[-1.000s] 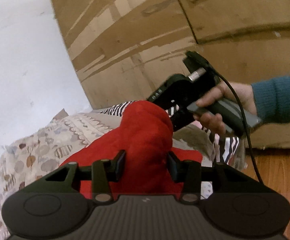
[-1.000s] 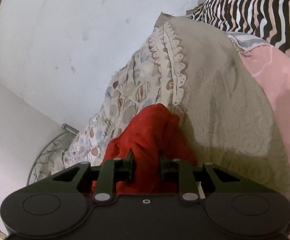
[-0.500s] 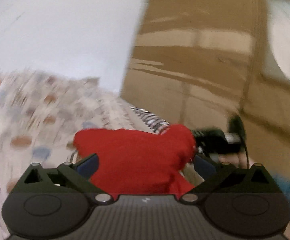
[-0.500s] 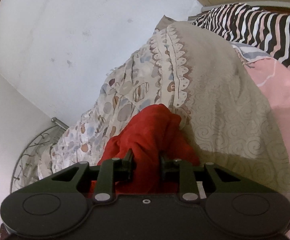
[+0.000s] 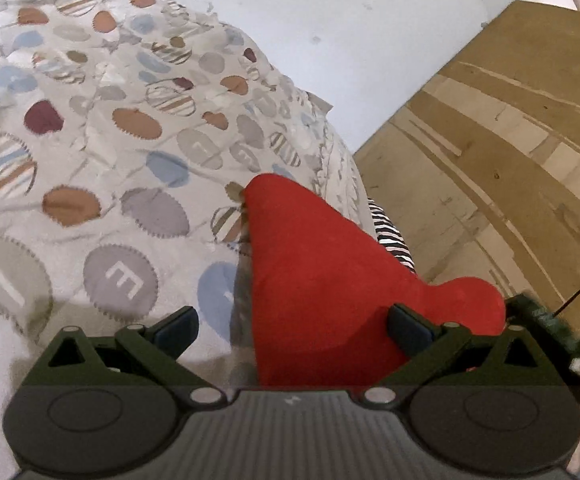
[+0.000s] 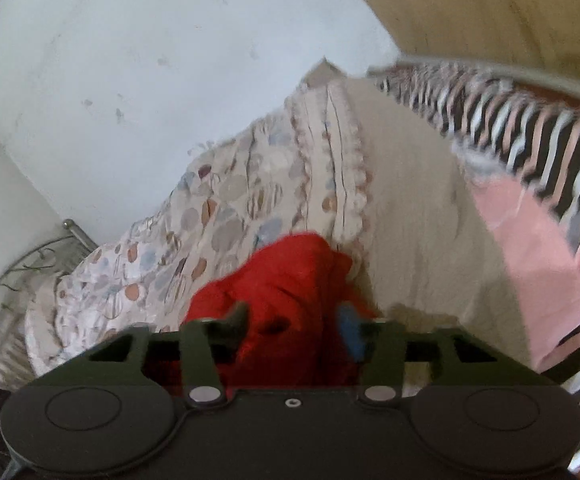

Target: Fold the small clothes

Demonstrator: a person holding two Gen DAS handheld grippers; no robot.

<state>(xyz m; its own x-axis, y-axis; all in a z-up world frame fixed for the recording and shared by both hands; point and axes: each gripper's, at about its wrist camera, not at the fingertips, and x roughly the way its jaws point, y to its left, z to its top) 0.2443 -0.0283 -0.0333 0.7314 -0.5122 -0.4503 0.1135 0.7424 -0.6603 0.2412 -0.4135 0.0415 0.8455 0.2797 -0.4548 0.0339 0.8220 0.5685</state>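
A small red garment (image 5: 321, 276) lies bunched on a patterned bedspread (image 5: 102, 160). In the left wrist view my left gripper (image 5: 293, 326) is wide open, its fingers either side of the cloth's near edge, not pinching it. In the right wrist view the same red garment (image 6: 286, 280) sits between the fingers of my right gripper (image 6: 295, 326), whose jaws have parted and stand open around the cloth. The right view is blurred. The other gripper's body shows at the far right of the left wrist view (image 5: 545, 320).
A white wall (image 5: 369, 20) and a cardboard panel (image 5: 509, 160) stand behind the bed. A pink cloth (image 6: 529, 248) and a black-and-white striped cloth (image 6: 509, 128) lie to the right. A wire rack (image 6: 18, 276) stands at the left.
The left gripper opened wide, let go of the red garment and swung left toward the bedspread. The right gripper's jaws opened from their grip on the cloth. The garment dropped lower.
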